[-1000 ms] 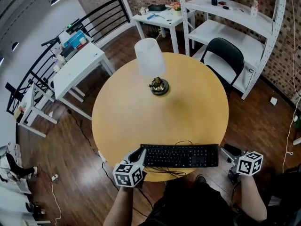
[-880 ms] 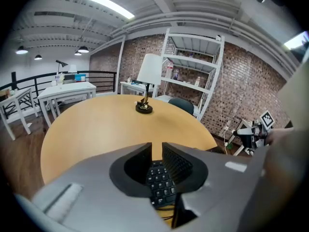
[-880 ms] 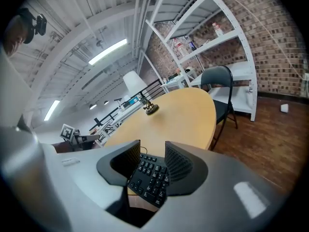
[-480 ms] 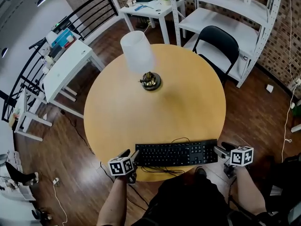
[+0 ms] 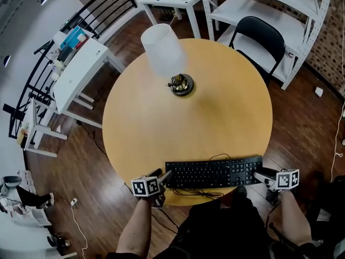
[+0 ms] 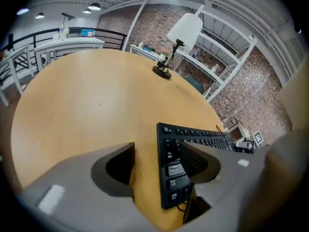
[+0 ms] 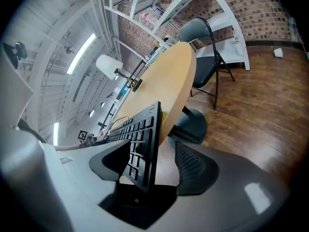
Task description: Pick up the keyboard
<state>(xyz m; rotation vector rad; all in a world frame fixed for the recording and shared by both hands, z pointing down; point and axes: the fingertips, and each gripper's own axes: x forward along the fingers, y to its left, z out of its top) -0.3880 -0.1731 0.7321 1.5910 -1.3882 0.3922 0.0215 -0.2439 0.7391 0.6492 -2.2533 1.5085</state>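
A: How do the grips stand?
B: The left hand-held gripper (image 6: pixel 157 149) and right hand-held gripper (image 7: pixel 153 146) are opening, spread around the keyboard's (image 5: pixel 213 172) ends, pads off it.
A: Lifted?
B: No. It lies at the surface's (image 5: pixel 215 112) near edge.

A black keyboard (image 5: pixel 213 173) is seen on a tan, faintly grained round table (image 5: pixel 215 117). The lamp (image 5: pixel 161 50) is shaded white, its base seemingly dark brass. 1 black chair (image 5: pixel 264 42), white shelves (image 5: pixel 269 4), a red-brown brick wall (image 5: pixel 330 36) and a dark brown plank floor (image 5: pixel 81 161) are shown.
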